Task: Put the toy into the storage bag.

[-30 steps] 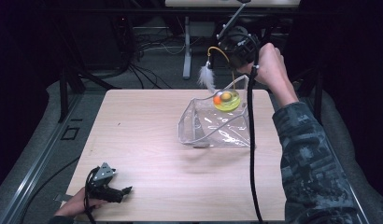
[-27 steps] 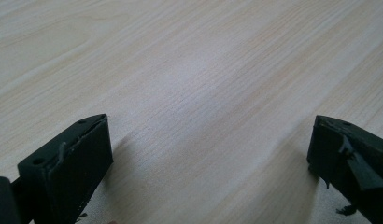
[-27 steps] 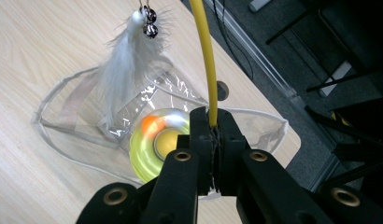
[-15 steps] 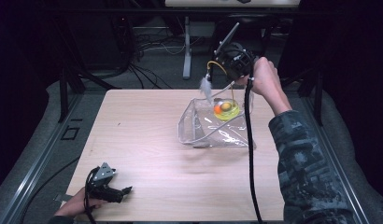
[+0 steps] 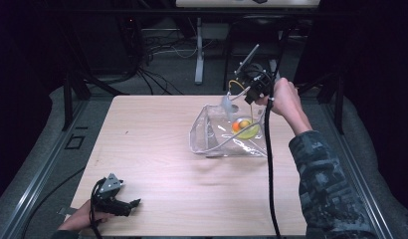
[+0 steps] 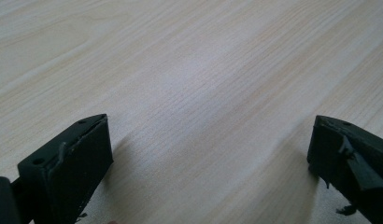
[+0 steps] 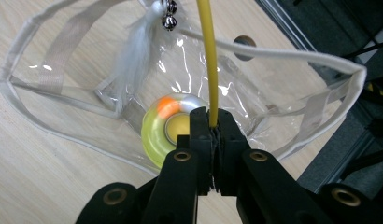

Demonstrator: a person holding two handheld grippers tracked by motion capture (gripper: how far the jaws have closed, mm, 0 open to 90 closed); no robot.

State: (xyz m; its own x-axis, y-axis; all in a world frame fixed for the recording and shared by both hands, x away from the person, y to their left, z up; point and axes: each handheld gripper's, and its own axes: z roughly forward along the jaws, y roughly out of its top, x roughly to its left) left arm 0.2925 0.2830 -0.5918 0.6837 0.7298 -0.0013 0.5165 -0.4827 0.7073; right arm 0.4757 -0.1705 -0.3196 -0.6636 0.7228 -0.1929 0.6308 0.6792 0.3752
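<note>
A clear plastic bag [image 5: 212, 142] lies open on the right half of the wooden table [image 5: 152, 129]. Inside it rests a yellow ring toy [image 5: 248, 130] with an orange ball [image 7: 168, 106]. My right gripper [image 5: 248, 93] hovers over the bag's far edge, shut on a thin yellow wand [image 7: 211, 70]. A white feather [image 7: 133, 60] and small bells [image 7: 168, 14] dangle from the wand at the bag's mouth. The right jaws [image 7: 211, 119] are pressed together around the wand. Near the table's front left corner my left gripper [image 5: 131, 205] rests low, open, its jaws wide apart over bare wood [image 6: 208, 93].
The right gripper's black cable [image 5: 269, 174] trails down across the table's right side. A sleeved forearm [image 5: 321, 169] reaches in from the lower right. Dark stands and cables fill the floor behind the table. A hole [image 7: 245, 46] in the tabletop sits beyond the bag.
My right gripper has come down and nearer with the wand, lowering the feather to the bag's mouth. The ring toy has shifted nearer inside the bag. The left gripper has stayed put.
</note>
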